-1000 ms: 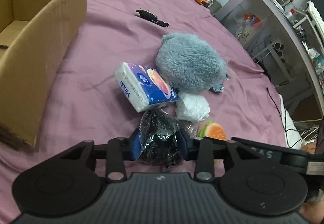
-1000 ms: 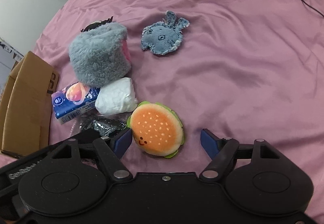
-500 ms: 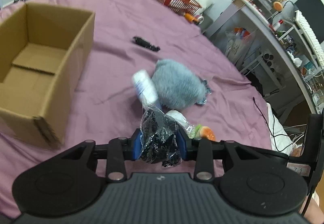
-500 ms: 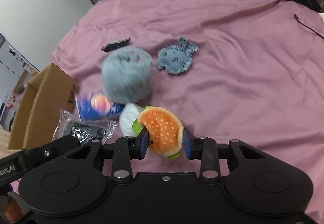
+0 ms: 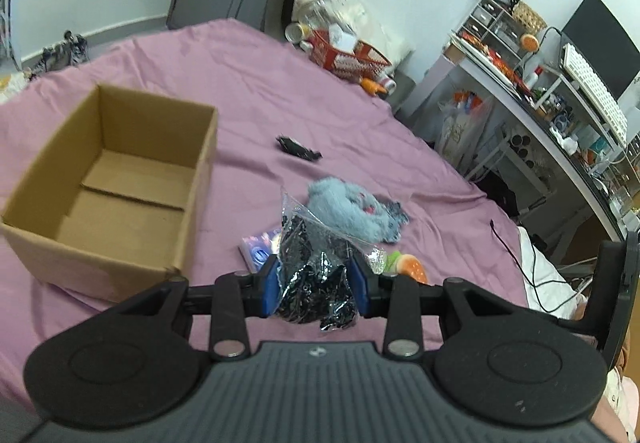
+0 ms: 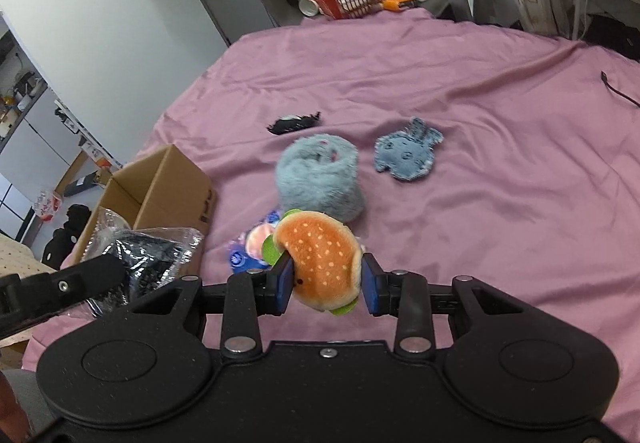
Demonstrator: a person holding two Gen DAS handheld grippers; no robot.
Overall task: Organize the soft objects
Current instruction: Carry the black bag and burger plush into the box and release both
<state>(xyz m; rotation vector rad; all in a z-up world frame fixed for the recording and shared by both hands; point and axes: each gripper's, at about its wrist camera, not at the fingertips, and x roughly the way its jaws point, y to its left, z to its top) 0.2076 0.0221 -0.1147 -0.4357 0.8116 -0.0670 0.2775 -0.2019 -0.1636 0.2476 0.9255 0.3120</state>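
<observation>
My left gripper (image 5: 314, 285) is shut on a clear plastic bag of black stuff (image 5: 310, 267) and holds it above the purple bed. The bag also shows in the right wrist view (image 6: 148, 255). My right gripper (image 6: 325, 285) is shut on an orange burger plush (image 6: 320, 259), lifted off the bed. An open, empty cardboard box (image 5: 116, 183) stands at the left. A grey fluffy plush (image 6: 320, 179), a tissue pack (image 6: 248, 247) and a denim fish toy (image 6: 406, 155) lie on the bed beyond the grippers.
A small black object (image 5: 298, 149) lies farther back on the sheet (image 6: 500, 203). A red basket (image 5: 348, 57) with bottles stands past the bed's far edge. A cluttered desk and shelves (image 5: 552, 103) are at the right. A black cable (image 5: 508, 243) lies at the bed's right edge.
Both grippers have risen from the bed with their loads. The right gripper closed on the burger plush and lifted it. The left view now looks over the box.
</observation>
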